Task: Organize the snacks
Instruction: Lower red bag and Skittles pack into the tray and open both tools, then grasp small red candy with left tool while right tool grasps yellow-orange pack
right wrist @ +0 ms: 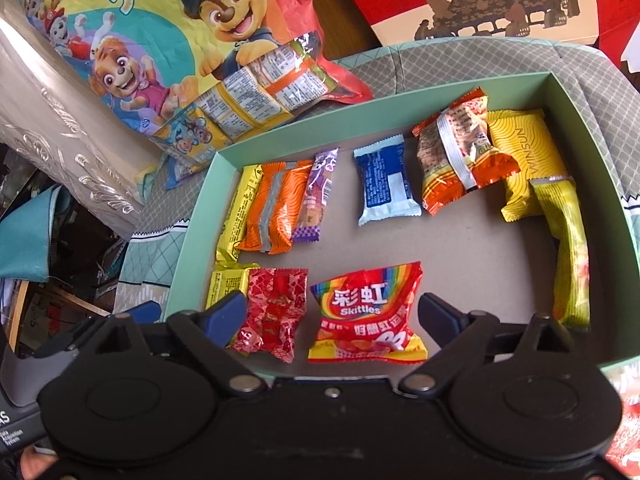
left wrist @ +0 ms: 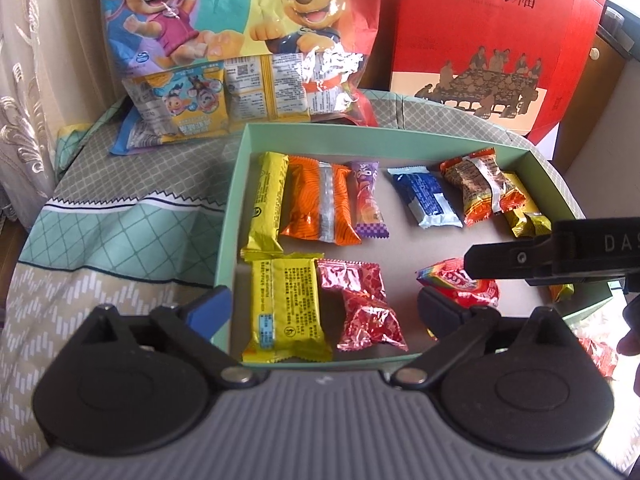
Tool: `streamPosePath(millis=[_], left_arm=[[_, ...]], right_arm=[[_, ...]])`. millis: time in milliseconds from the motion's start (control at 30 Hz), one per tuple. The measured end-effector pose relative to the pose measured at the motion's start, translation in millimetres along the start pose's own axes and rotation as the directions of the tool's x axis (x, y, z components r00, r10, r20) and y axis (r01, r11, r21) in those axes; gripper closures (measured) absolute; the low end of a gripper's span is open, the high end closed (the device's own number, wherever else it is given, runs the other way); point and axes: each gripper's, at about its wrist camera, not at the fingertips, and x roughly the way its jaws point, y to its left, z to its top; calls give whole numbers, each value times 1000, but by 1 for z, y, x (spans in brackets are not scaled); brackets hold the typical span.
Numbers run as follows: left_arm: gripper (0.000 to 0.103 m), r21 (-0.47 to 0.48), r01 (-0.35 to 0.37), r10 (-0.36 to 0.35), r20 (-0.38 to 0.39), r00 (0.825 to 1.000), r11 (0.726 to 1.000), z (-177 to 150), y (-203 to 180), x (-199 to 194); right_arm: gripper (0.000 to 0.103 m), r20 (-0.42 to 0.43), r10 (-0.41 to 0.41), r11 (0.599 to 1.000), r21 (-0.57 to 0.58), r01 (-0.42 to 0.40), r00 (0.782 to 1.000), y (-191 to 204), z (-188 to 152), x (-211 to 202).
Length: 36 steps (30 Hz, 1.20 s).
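A shallow green box (left wrist: 234, 184) (right wrist: 592, 128) holds several wrapped snacks. The back row has a yellow bar (left wrist: 266, 204), an orange pack (left wrist: 316, 204), a purple bar (left wrist: 366, 200), a blue pack (left wrist: 426, 196) and an orange-brown pack (left wrist: 480, 188). My left gripper (left wrist: 322, 312) is open at the near wall, straddling a yellow pack (left wrist: 286, 308) and a red foil pack (left wrist: 366, 308) without touching them. My right gripper (right wrist: 332, 316) is open too. The red foil pack (right wrist: 272, 312) and a Skittles bag (right wrist: 368, 312) lie loose between its fingers.
A big cartoon-dog snack bag (left wrist: 240, 40) (right wrist: 180, 48) leans behind the box at the back left. A red gift box (left wrist: 492, 32) stands at the back right. Patterned cloth (left wrist: 120, 220) covers the round table. Long yellow packs (right wrist: 568, 240) lie along the box's right wall.
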Motion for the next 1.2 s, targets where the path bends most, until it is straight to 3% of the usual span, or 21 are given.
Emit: streamPosePath(millis=[200,467,867,933,1200], left_arm=[[0,5,-3,3,7,1000,1000,-11,-2,-17],[0,8,-10,10,-3,1000,1000,-33,0,-35],[0,7,-31,31,-76,997,999,-71,8,-31],[0,7,-35,36,-89,995,999,-76,9,-27],[0,16,-50,51,-122,991,999,-84,12,-14]], right_arm=[[0,30,-4,1000,5,4,1000,-2,-12,-23],[0,54,5,1000,-6,-5,999,-2,-38,-50],[1,35,-11,999,-31,12,999,-6,-79,-53],[7,26,-22,999,-33,23,999,-9,-85,-49],[53,-48,-79,995,-65,76,996,-19,-109,-27]])
